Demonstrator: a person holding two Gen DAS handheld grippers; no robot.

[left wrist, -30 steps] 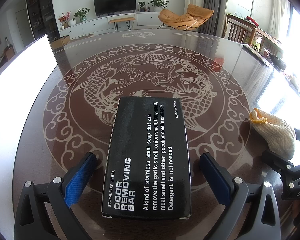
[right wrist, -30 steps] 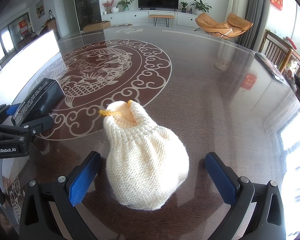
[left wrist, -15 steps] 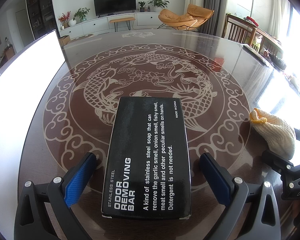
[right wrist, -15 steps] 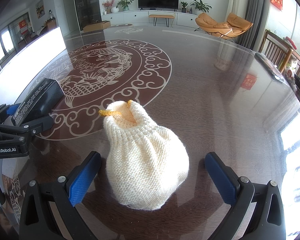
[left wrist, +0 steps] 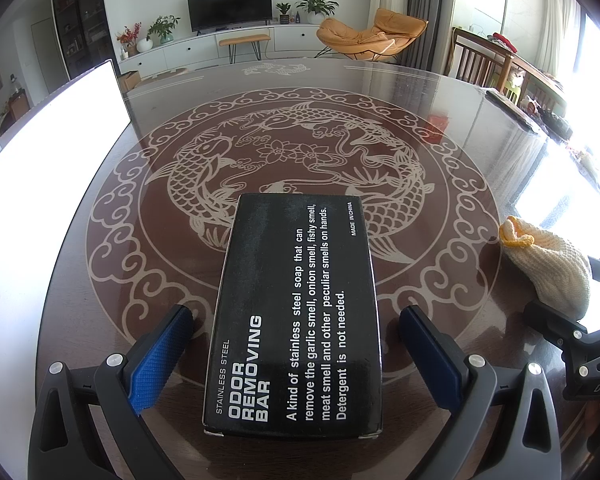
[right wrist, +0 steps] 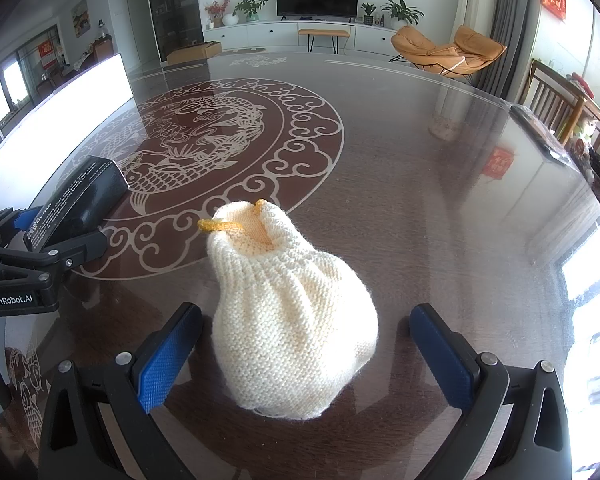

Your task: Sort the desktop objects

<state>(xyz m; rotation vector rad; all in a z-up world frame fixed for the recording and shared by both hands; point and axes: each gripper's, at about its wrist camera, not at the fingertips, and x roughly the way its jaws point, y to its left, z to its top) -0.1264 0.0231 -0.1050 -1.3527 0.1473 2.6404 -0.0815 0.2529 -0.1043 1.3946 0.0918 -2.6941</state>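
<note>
The left gripper's (left wrist: 296, 354) blue-padded fingers (left wrist: 162, 354) stood wide, clear of the flat black cardboard soap box (left wrist: 296, 316) lying between them on the glossy dark table (left wrist: 480, 152). The right gripper's (right wrist: 306, 356) fingers (right wrist: 170, 358) were equally wide around the cream knitted drawstring pouch (right wrist: 292, 320), seemingly without touching it.

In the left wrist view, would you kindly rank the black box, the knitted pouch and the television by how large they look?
1. black box, though it is nearest the camera
2. knitted pouch
3. television, far away, so true size is unsure
</note>
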